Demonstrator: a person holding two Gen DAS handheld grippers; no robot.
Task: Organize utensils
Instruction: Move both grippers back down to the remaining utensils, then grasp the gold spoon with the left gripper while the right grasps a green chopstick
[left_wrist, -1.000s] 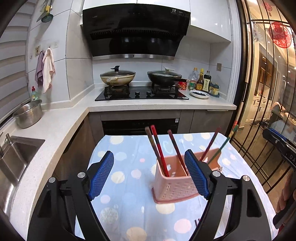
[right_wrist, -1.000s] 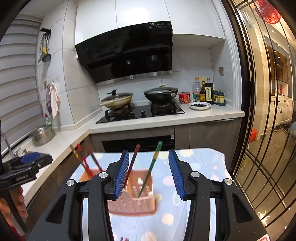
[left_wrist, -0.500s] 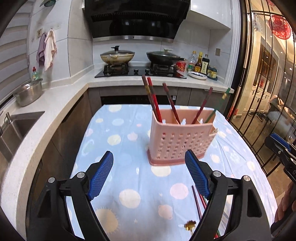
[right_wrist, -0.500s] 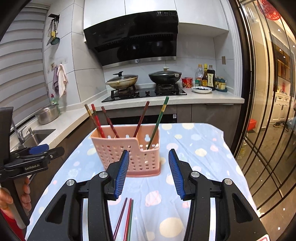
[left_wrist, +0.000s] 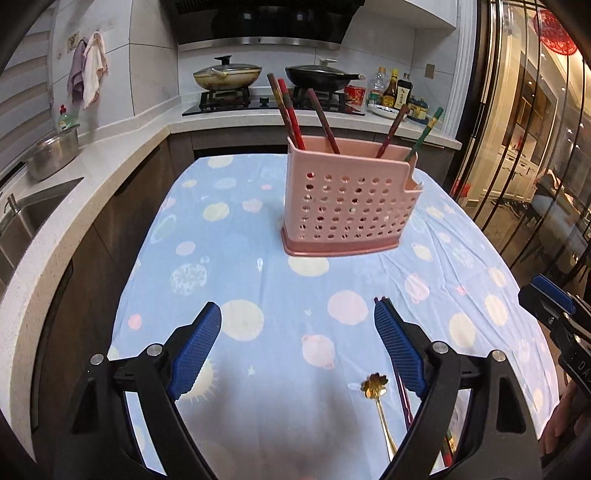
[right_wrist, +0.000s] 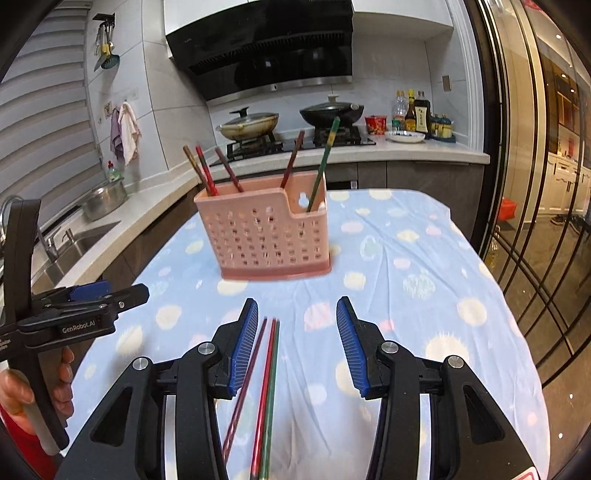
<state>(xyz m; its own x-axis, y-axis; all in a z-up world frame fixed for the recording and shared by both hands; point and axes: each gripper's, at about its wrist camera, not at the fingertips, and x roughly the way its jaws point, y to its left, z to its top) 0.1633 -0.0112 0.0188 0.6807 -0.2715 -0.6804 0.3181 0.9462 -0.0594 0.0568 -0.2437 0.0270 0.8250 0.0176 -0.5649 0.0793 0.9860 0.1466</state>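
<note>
A pink perforated utensil holder stands on the table with several chopsticks upright in it; it also shows in the right wrist view. My left gripper is open and empty above the cloth, short of the holder. A gold flower-headed spoon lies by its right finger. My right gripper is open and empty. Three loose chopsticks, maroon, red and green, lie on the cloth between its fingers, close to the left finger.
The table wears a light blue cloth with pastel dots. A counter with sink and steel bowl runs along the left. A stove with two pans is behind. Glass doors are on the right.
Both grippers have tilted down and pulled back from the holder. The loose chopsticks and the spoon have come into view. Both stay open.
</note>
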